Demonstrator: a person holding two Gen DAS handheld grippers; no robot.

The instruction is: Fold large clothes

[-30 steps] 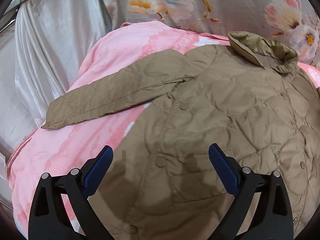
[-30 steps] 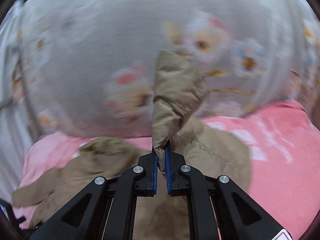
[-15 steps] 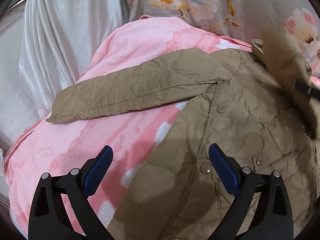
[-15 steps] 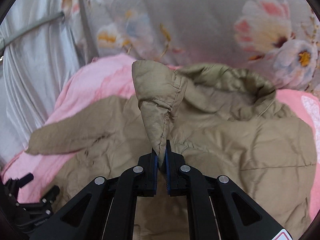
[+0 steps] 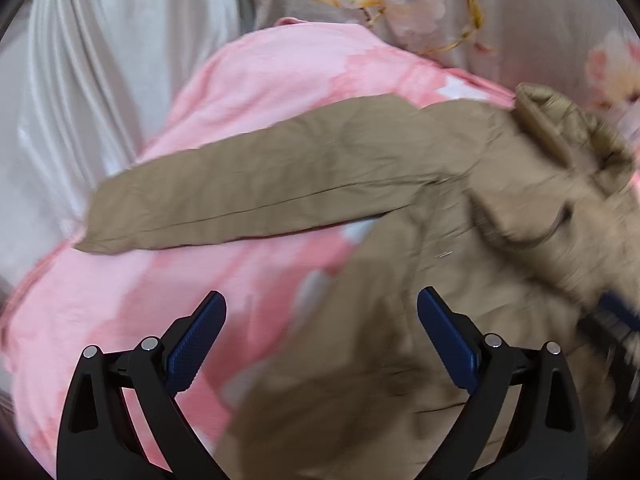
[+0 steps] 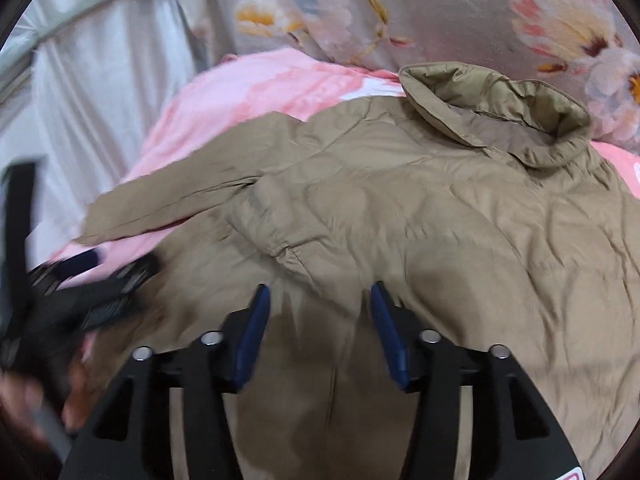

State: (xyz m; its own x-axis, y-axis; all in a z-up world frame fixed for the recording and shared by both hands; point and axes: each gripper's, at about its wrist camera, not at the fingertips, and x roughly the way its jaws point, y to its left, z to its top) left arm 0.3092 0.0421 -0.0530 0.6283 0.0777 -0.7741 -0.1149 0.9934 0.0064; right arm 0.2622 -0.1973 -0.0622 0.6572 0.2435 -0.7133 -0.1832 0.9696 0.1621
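Right wrist view first: we see the pink blanket (image 6: 256, 88) spread over the bed, with a grey floral cloth (image 6: 460, 8) behind it and a pale silvery curtain (image 6: 104, 80) at the left. On the blanket lies the tan quilted jacket (image 6: 460, 232), filling most of the frame, its collar (image 6: 504, 116) standing up at the far end and one sleeve (image 6: 168, 204) stretched out to the left across the pink. We note our right gripper (image 6: 318, 322) low over the jacket body; its jaws have just been opening and stand parted, nothing pinched between the blue pads, only jacket cloth lying beneath the gap. At the left edge our left gripper (image 6: 80, 292) shows as a dark blur. Left wrist view: the left gripper (image 5: 322, 336) hangs with jaws wide apart and empty, over the jacket's near edge where it meets the blanket; the sleeve lies flat beyond it. Motion blur smears the right side.
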